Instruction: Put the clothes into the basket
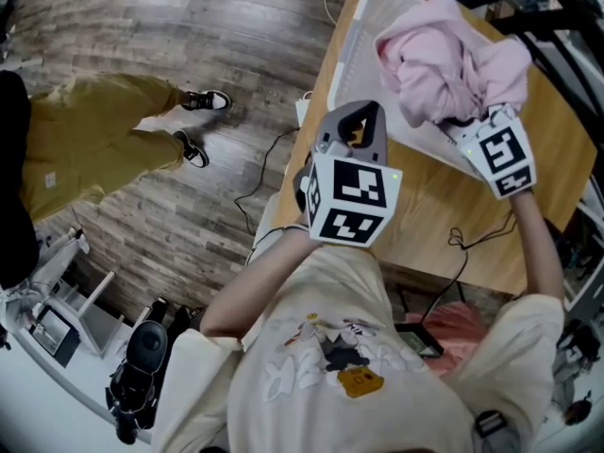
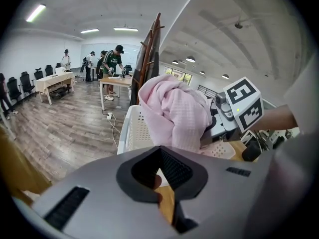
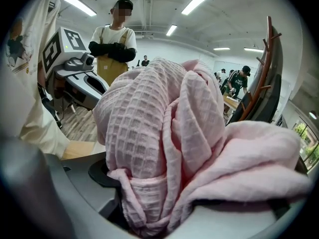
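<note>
The right gripper (image 1: 464,128) has its jaws clamped wide on a bunched pink garment (image 1: 444,59). It holds the garment right above the white basket (image 1: 351,55) on the wooden table (image 1: 444,220), I'd guess so the cloth can go straight in without catching the rim. The left gripper (image 1: 371,111) hangs by the basket's near side, jaws together on nothing, seemingly just out of the way. I count one garment, one basket and two grippers, and I can't tell whether the lowest folds touch the basket's floor.

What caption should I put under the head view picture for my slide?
Right gripper holding a bunched pink cloth over the white basket.
</note>
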`<state>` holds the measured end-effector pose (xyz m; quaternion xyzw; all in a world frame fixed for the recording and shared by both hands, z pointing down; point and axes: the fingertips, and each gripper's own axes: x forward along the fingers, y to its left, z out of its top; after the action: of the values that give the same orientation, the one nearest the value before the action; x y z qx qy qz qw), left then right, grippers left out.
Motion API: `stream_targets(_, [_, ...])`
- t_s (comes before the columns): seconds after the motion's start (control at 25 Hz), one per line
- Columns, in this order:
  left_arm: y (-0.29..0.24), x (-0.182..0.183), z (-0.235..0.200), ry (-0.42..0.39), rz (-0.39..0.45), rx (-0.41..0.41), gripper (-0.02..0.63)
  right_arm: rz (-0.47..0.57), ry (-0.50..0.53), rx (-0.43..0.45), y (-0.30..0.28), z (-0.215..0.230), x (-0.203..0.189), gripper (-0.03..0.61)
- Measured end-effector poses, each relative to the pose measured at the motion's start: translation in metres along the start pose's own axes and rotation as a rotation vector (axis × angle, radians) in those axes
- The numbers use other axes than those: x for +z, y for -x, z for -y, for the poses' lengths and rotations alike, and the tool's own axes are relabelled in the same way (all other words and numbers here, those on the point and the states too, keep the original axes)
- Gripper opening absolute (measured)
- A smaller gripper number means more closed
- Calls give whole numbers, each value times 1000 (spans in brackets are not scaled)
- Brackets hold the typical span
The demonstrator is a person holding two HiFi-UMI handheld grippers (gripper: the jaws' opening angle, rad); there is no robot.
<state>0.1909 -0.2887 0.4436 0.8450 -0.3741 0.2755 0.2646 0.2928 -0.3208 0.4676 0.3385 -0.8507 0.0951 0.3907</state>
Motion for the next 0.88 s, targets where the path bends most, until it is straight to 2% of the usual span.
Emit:
stream_targets(0.4, [-12,4,-8,13,-28,-7,0,-36,-4,64,-31,2,-14,407])
stream_targets(0.6, [-21,0,-7,19,-55,-15,0,-80,1,99,-43,0,-35,407])
stream_targets(0.88, [-29,-10,-4,24,-93,-24,0,-151,66,177,-66,-11,-65,407])
